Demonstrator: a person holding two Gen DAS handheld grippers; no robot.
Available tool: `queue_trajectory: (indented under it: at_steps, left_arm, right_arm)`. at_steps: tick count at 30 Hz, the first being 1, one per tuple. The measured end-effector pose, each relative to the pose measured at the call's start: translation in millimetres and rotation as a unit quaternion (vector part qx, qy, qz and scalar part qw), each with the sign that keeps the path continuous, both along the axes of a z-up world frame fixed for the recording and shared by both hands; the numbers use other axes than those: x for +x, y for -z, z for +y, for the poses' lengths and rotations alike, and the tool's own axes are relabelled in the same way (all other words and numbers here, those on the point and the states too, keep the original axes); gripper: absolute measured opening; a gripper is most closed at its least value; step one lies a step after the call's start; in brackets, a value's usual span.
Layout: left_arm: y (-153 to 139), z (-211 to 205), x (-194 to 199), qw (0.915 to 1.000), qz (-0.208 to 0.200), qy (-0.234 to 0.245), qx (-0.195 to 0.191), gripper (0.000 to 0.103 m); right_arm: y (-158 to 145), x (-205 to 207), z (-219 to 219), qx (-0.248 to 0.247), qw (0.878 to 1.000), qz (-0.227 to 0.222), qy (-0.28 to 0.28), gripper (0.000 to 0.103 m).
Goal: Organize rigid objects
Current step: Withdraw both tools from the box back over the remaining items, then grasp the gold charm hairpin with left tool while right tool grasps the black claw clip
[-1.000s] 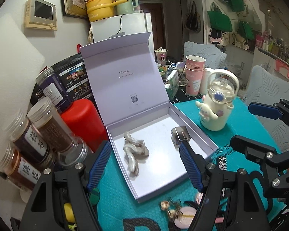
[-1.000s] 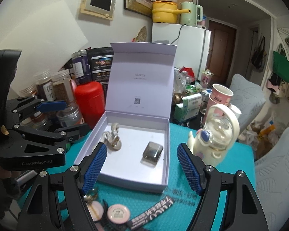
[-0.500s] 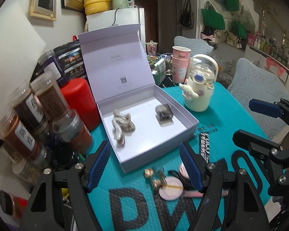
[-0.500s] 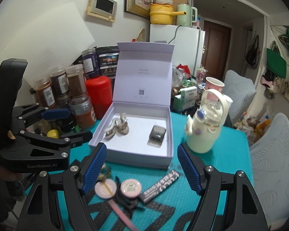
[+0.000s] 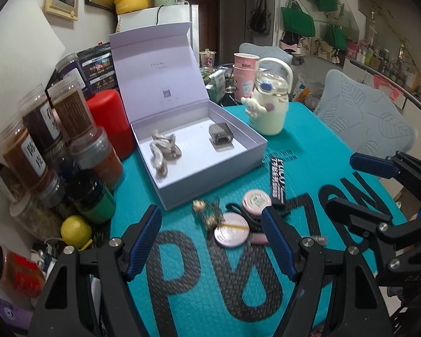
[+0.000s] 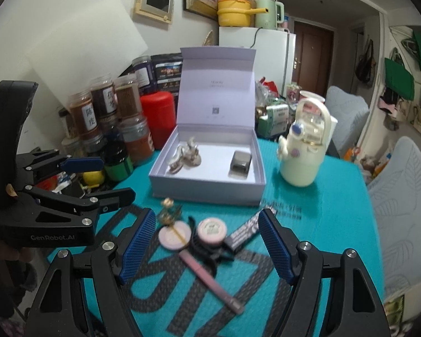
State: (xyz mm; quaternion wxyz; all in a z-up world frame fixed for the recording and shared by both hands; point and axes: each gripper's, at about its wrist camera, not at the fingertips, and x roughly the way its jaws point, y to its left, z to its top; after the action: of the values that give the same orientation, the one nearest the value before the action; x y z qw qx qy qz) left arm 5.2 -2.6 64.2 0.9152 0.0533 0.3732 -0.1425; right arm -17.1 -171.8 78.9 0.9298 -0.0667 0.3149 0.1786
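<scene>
An open lilac gift box stands on the teal mat, lid upright. Inside lie a beige chain clip and a small grey case. In front of the box lie a gold keyring, two pink round compacts, a black hair clip, a pink tube and a black sachet. My left gripper is open and empty above them. My right gripper is open and empty.
Spice jars, a red canister, a green-lidded jar and a lemon crowd the left side. A cream kettle-shaped bottle stands right of the box. Chairs sit beyond the table's right edge.
Both grippers have pulled back from the box toward the near edge of the mat, bringing the small items in front of the box into view. Both stay open and empty.
</scene>
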Motion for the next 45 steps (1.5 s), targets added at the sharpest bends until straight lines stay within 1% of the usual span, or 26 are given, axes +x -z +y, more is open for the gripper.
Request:
queue_trajectory:
  at_steps: [11, 22, 26, 31, 40, 45]
  left_arm:
    - [28, 4, -15, 0.9997, 0.021, 0.012, 0.003, 0.073]
    - [54, -1, -7, 0.9988, 0.046, 0.018, 0.007, 0.073]
    - [63, -5, 3, 0.9981, 0.058, 0.018, 0.008, 0.073]
    - [75, -8, 20, 0.9968, 0.077, 0.018, 0.001, 0.073]
    - [89, -12, 58, 0.9957, 0.092, 0.012, 0.007, 0.073]
    - [97, -11, 81, 0.9946, 0.103, 0.009, 0.003, 0.073]
  right_arm:
    - [33, -21, -2, 0.011, 1.0, 0.022, -0.003, 0.076]
    - [69, -18, -3, 0.018, 0.999, 0.05, -0.007, 0.076]
    - [79, -11, -4, 0.014, 0.998, 0.056, -0.004, 0.076]
    - [92, 4, -7, 0.013, 0.997, 0.074, -0.001, 0.076]
    - [108, 33, -14, 0.013, 0.995, 0.096, 0.014, 0.076]
    - [115, 49, -17, 0.012, 0.994, 0.107, 0.015, 0.076]
